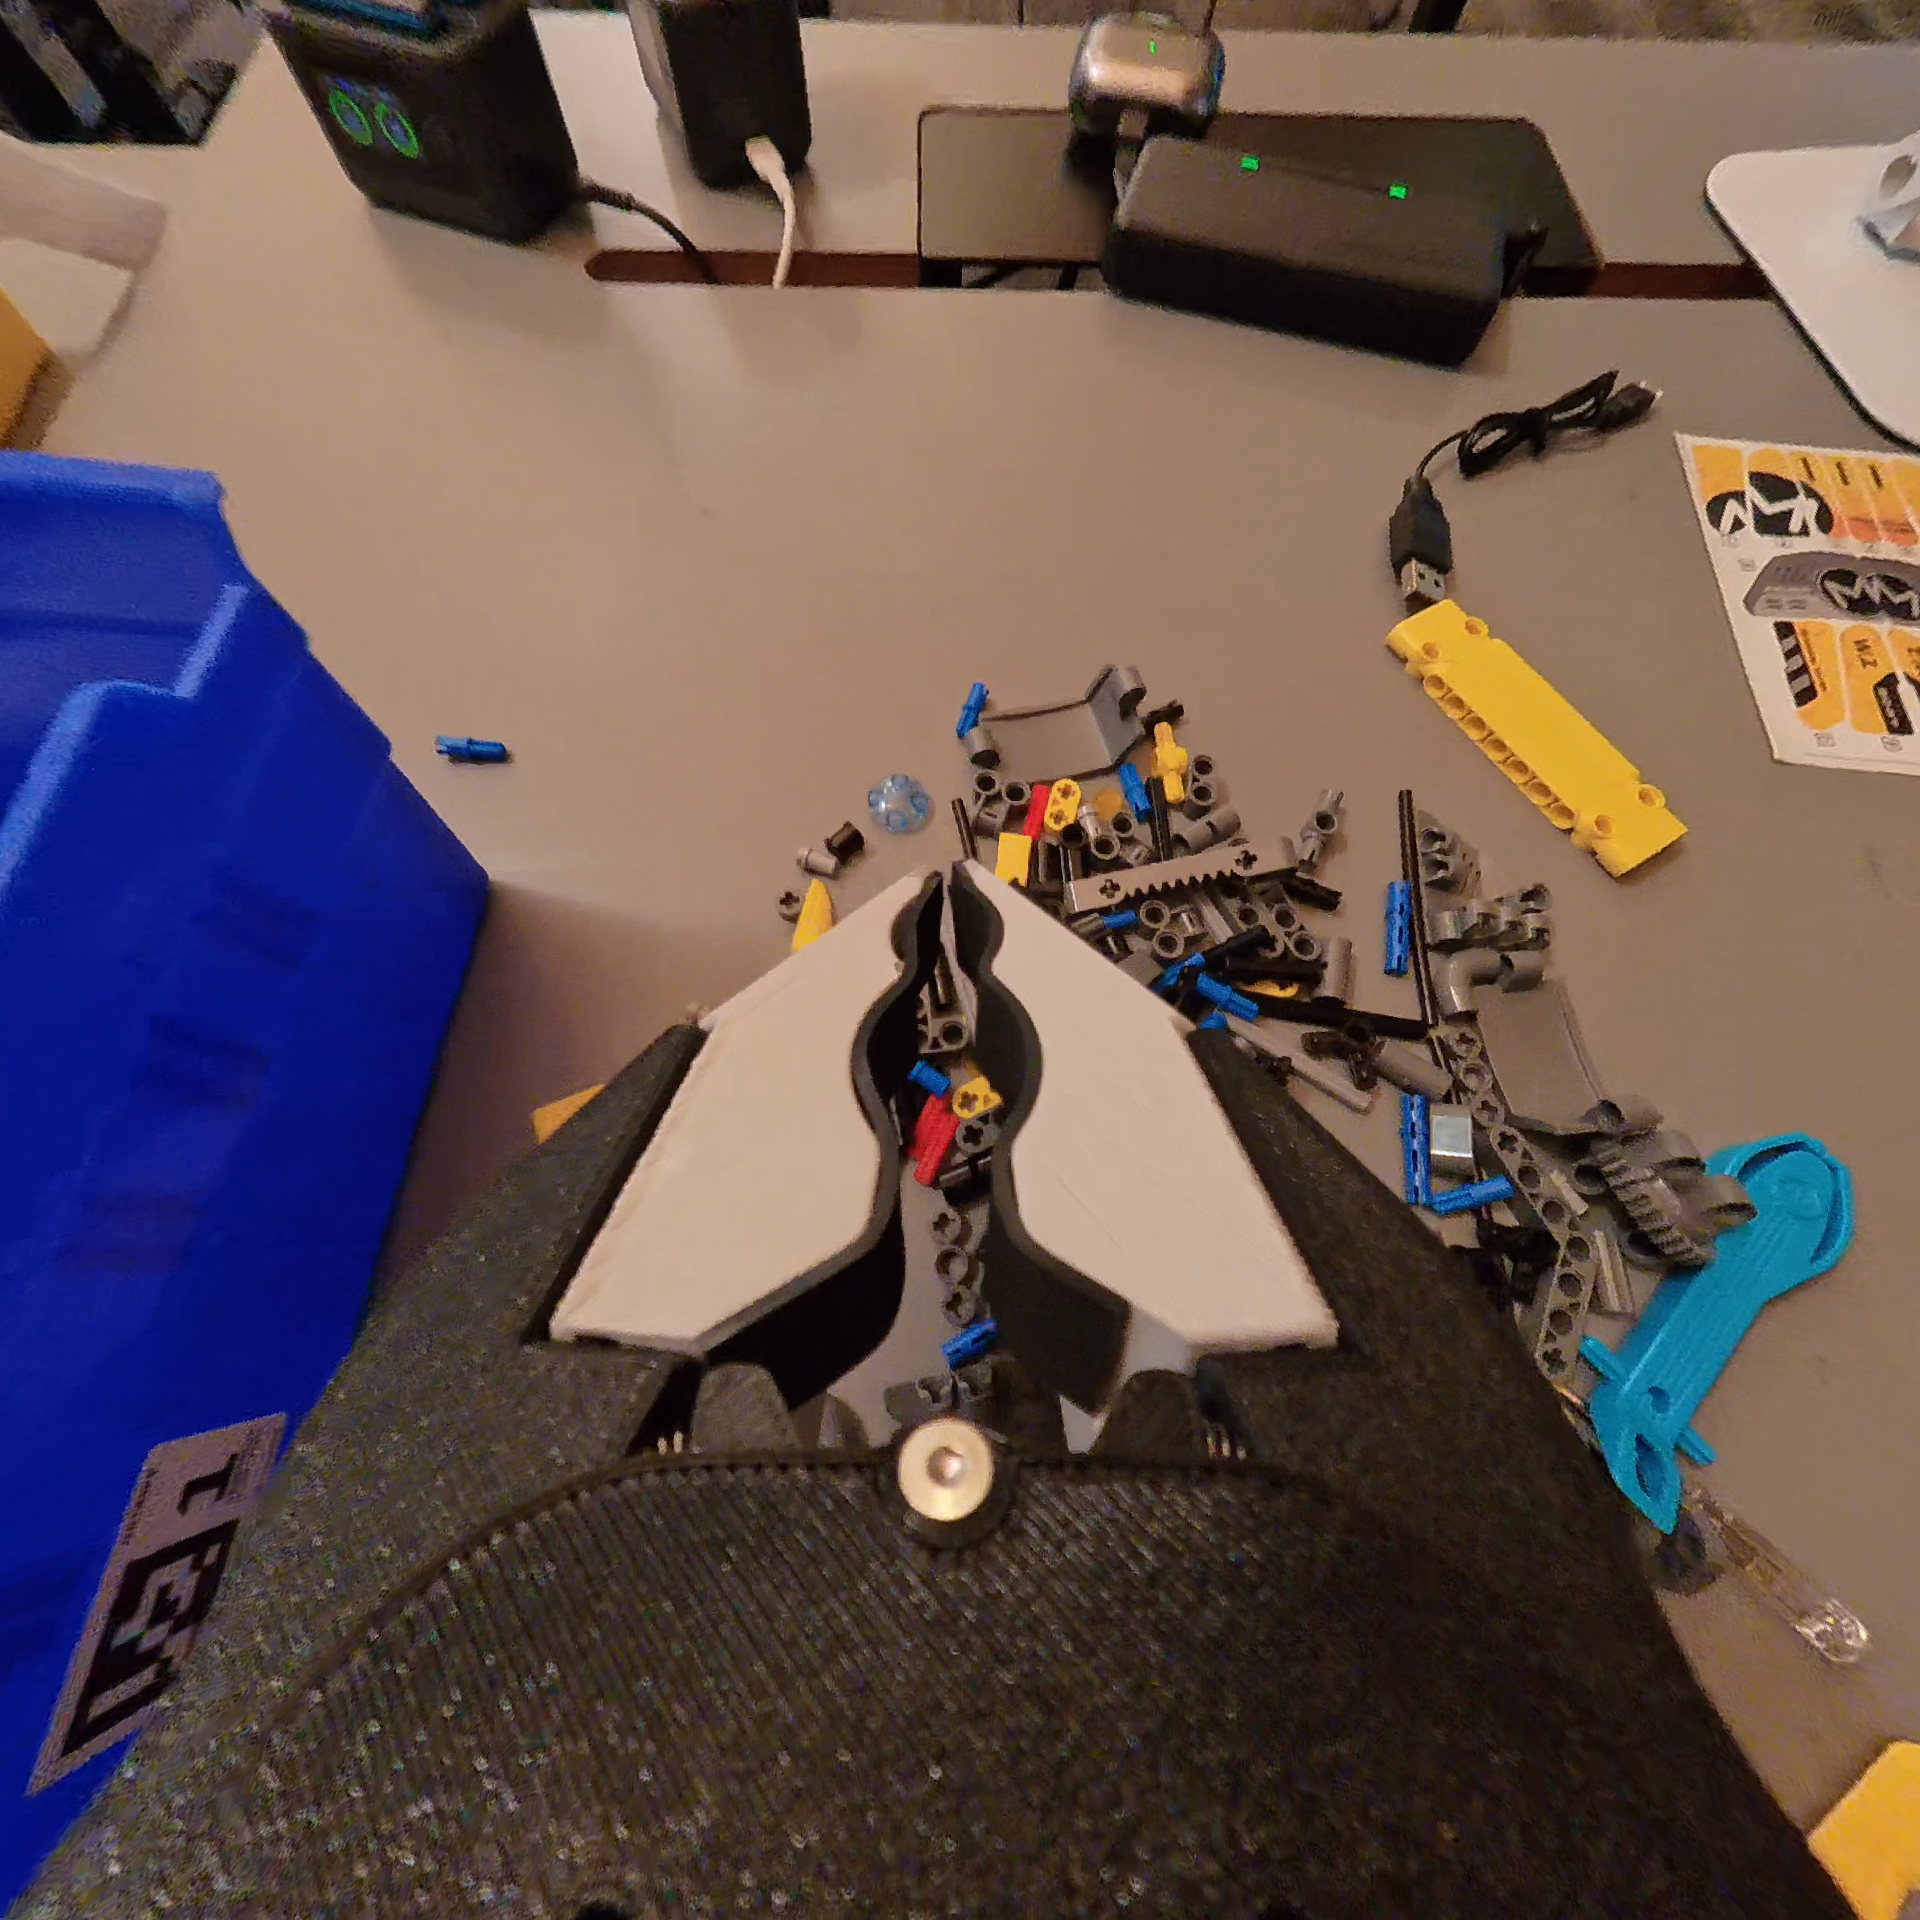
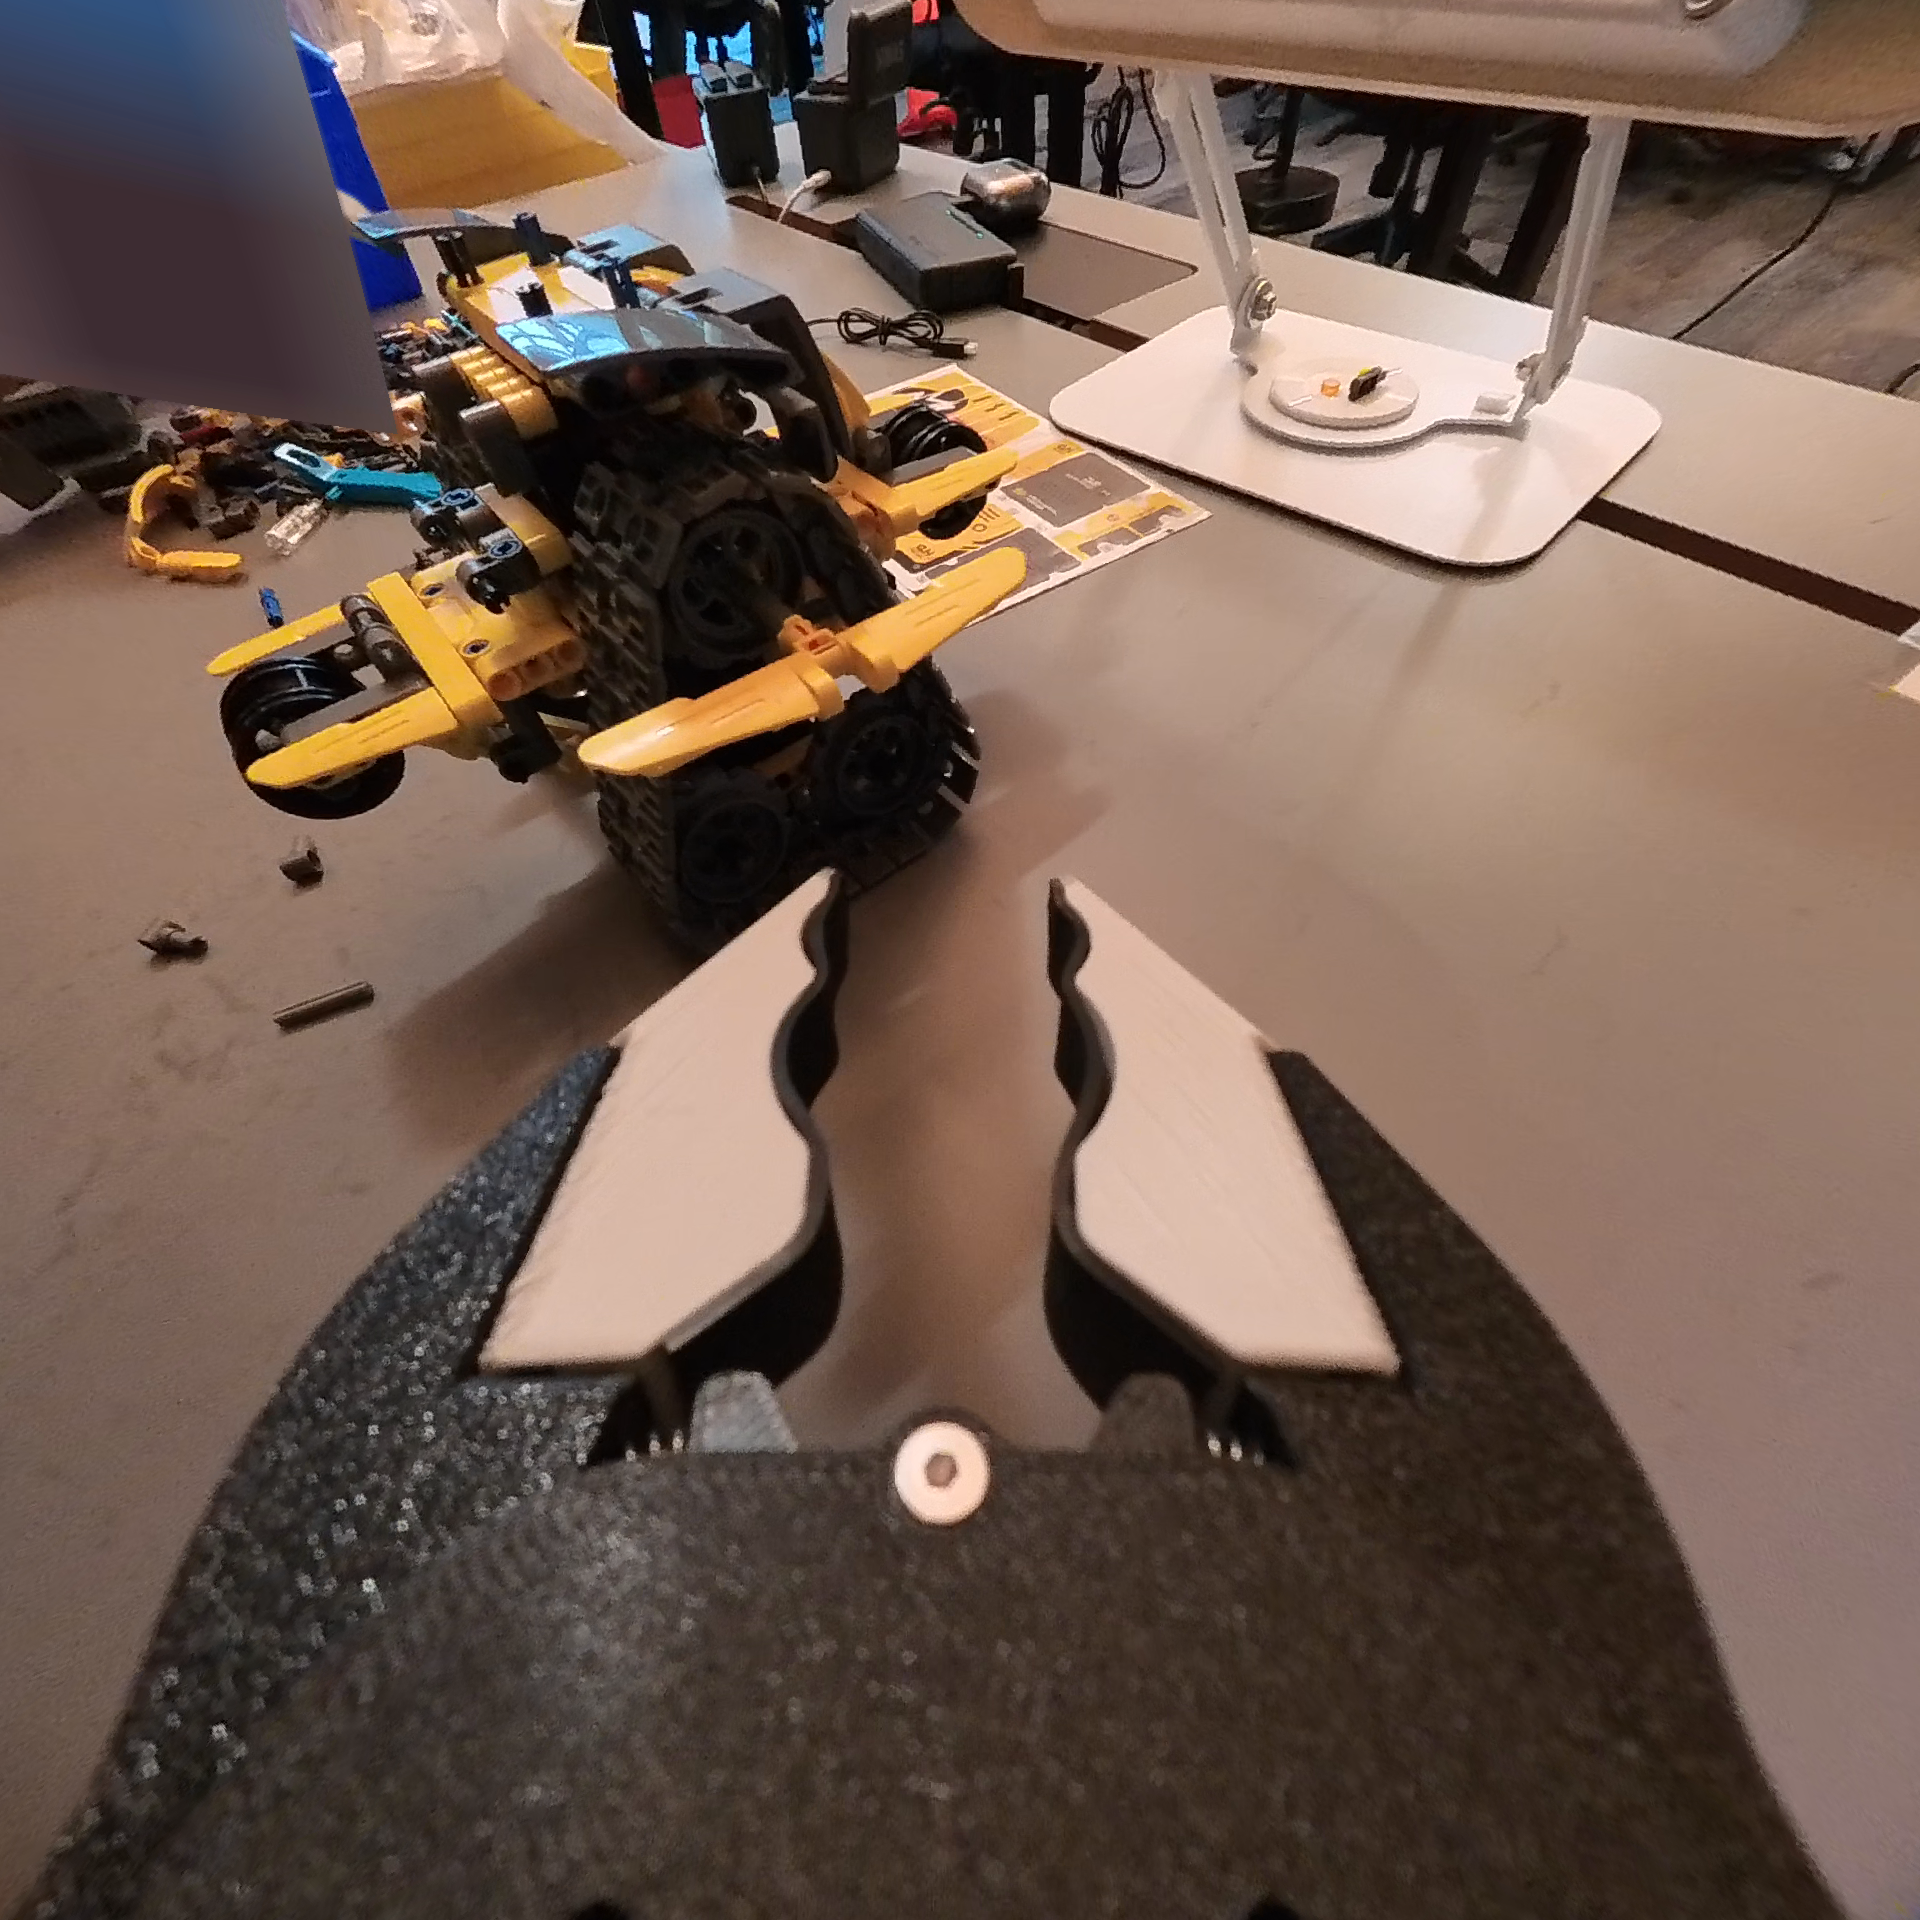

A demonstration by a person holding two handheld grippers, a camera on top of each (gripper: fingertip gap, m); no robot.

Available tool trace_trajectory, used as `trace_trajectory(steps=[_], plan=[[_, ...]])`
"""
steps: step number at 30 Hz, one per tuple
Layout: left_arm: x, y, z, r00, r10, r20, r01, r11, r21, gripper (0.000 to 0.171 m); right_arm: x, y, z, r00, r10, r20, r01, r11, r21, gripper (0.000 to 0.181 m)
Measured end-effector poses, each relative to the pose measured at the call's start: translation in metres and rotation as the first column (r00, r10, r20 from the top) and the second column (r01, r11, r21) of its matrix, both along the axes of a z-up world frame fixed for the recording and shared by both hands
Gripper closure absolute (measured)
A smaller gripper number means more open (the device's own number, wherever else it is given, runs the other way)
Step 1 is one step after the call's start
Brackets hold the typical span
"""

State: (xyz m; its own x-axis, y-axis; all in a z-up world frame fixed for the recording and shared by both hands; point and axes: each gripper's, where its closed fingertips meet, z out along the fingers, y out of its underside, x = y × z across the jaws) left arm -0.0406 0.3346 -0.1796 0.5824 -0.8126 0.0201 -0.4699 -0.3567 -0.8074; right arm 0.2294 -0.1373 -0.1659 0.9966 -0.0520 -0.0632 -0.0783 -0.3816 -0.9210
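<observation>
My left gripper (image 1: 951,883) is over the near edge of a pile of small building pieces (image 1: 1174,894) on the grey table (image 1: 727,520). Its tips are together, and I cannot tell whether a piece is pinched between them; loose pieces show through the gap behind the tips. My right gripper (image 2: 945,894) is open and empty just above the table. It sits just in front of a yellow and black tracked model vehicle (image 2: 665,582), with its left fingertip (image 2: 821,904) close to the black track.
A blue bin (image 1: 187,935) stands at the left. A yellow beam (image 1: 1538,738), a USB cable (image 1: 1423,520), a sticker sheet (image 1: 1829,603), a turquoise tool (image 1: 1725,1309) and black chargers (image 1: 1309,249) lie around the pile. A white stand base (image 2: 1351,436) is at the right. Spacing between my two grippers at the tips: around 55 centimetres. My left gripper's tips are some 15 centimetres from the yellow beam (image 1: 1538,738).
</observation>
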Motion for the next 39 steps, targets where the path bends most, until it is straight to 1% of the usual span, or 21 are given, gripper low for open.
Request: trace_trajectory(steps=[5, 10, 12, 17, 23, 28, 32, 36, 39], plan=[[0.009, -0.010, -0.014, 0.998, -0.043, -0.040, 0.041, 0.998, -0.057, 0.160, -0.001, 0.000, -0.001, 1.000, 0.003, 0.004, -0.003, 1.000, -0.005, 0.144], [0.014, -0.014, -0.027, 0.993, -0.059, -0.100, 0.052, 0.996, -0.072, 0.149, -0.002, 0.001, -0.001, 1.000, 0.005, 0.019, -0.005, 1.000, -0.009, 0.144], [0.015, -0.015, -0.030, 0.991, -0.063, -0.121, 0.055, 0.996, -0.066, 0.149, -0.002, 0.000, -0.001, 1.000, 0.006, 0.021, -0.006, 1.000, -0.008, 0.144], [0.015, -0.013, -0.035, 0.985, -0.053, -0.164, 0.047, 0.998, -0.042, 0.150, -0.002, 0.001, -0.001, 1.000, 0.007, 0.023, -0.007, 1.000, -0.009, 0.144], [0.014, -0.013, -0.036, 0.982, -0.059, -0.182, 0.055, 0.998, -0.032, 0.168, -0.003, 0.001, -0.001, 1.000, 0.009, 0.030, -0.008, 1.000, -0.013, 0.144], [0.013, -0.012, -0.029, 0.985, -0.052, -0.166, 0.051, 0.999, -0.005, 0.170, -0.003, 0.001, -0.001, 1.000, 0.009, 0.030, -0.008, 1.000, -0.012, 0.144], [0.014, -0.011, -0.018, 0.989, -0.046, -0.142, 0.053, 0.998, 0.043, 0.170, -0.003, 0.001, -0.001, 0.999, 0.010, 0.032, -0.009, 1.000, -0.013, 0.144], [0.017, -0.015, 0.000, 0.992, -0.057, -0.117, 0.071, 0.990, 0.119, 0.170, -0.002, 0.000, 0.002, 0.998, -0.003, 0.064, 0.003, 1.000, -0.005, 0.145], [0.024, -0.027, 0.023, 0.994, -0.074, -0.084, 0.090, 0.976, 0.200, 0.169, 0.004, -0.005, 0.022, 0.988, -0.052, 0.145, 0.042, 0.997, 0.069, 0.149]])
